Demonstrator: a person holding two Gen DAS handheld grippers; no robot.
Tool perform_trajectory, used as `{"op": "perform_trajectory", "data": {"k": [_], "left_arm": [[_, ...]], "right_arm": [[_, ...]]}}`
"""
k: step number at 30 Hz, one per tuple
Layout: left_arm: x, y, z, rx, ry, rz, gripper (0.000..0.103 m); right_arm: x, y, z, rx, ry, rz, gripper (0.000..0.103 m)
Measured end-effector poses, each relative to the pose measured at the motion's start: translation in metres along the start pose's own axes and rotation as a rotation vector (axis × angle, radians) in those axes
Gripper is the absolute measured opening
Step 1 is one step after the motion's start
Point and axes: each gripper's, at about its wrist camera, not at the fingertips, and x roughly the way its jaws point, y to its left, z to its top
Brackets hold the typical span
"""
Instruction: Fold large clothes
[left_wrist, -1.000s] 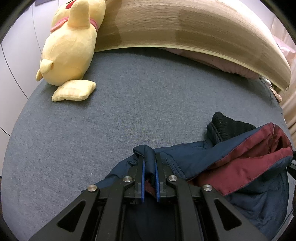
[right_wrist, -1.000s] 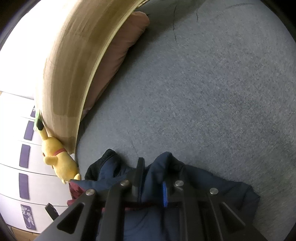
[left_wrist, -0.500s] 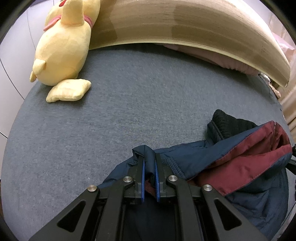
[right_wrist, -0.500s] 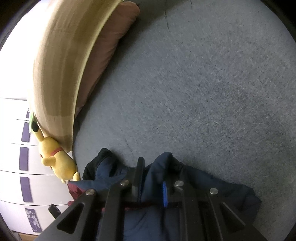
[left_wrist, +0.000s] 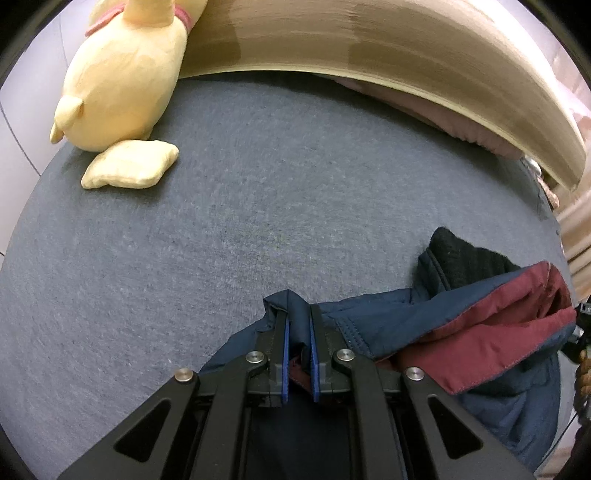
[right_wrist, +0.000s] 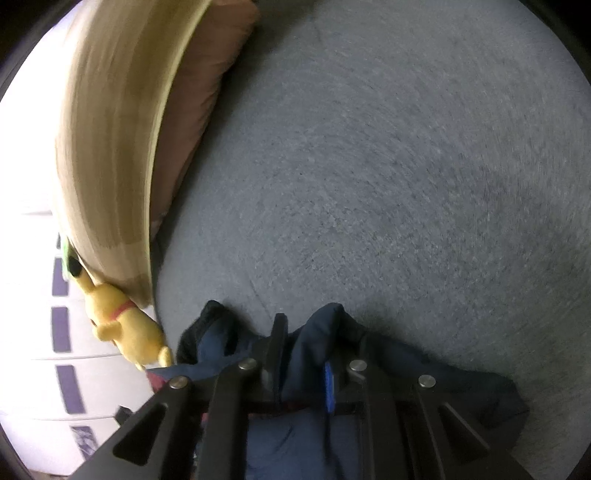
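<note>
A fold of the navy jacket (left_wrist: 369, 321) is pinched tight between the fingers (left_wrist: 284, 354) of the left gripper (left_wrist: 297, 325), with only a narrow gap left and a bit of maroon lining (left_wrist: 491, 332) caught in there too. On the other side, a thicker bunch of the same jacket (right_wrist: 325, 332) is clamped by the right gripper (right_wrist: 306, 350), whose fingers (right_wrist: 276, 343) are held a fair bit wider apart by the fabric.

In the left wrist view the rest of the jacket is spread out toward 3 o'clock on the grey bed (left_wrist: 240, 221), lining turned up and a black knit collar (left_wrist: 461, 254) poking out at about 2 o'clock.

No containers can be seen anywhere, so nothing to report there.

Lots of bare grey bed is left ahead at 12 o'clock in both views. The far edge is bounded by a tan headboard (left_wrist: 369, 40) with a pinkish-brown pillow (right_wrist: 199, 88) tucked against it. A yellow plush toy (left_wrist: 122, 85) is parked at about 10 o'clock in the left view, well apart from the jacket. White drawers (right_wrist: 74, 369) are seen past the bed edge at 8 o'clock in the right view.
</note>
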Motion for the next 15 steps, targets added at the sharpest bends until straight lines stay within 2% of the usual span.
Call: {"op": "perform_trajectory", "data": {"k": [2, 4, 6, 8, 12, 15], "left_arm": [[-0.004, 0.005, -0.001, -0.006, -0.003, -0.02, 0.012], [-0.009, 0.016, 0.001, -0.065, 0.001, -0.071, 0.013], [-0.013, 0.031, 0.005, -0.137, 0.009, -0.14, 0.015], [-0.022, 0.041, 0.007, -0.192, -0.005, -0.19, 0.017], [-0.03, 0.046, 0.007, -0.216, -0.009, -0.232, 0.018], [-0.028, 0.064, 0.006, -0.332, 0.01, -0.328, 0.026]], "right_arm": [[-0.004, -0.004, 0.001, 0.011, 0.011, 0.038, 0.024], [-0.011, -0.007, 0.002, 0.03, 0.006, 0.085, 0.035], [-0.02, -0.008, 0.003, 0.044, -0.011, 0.141, 0.083], [-0.035, 0.001, 0.005, 0.02, -0.06, 0.156, 0.084], [-0.056, 0.01, 0.007, -0.013, -0.108, 0.174, 0.084], [-0.067, 0.011, 0.005, -0.05, -0.137, 0.16, 0.084]]}}
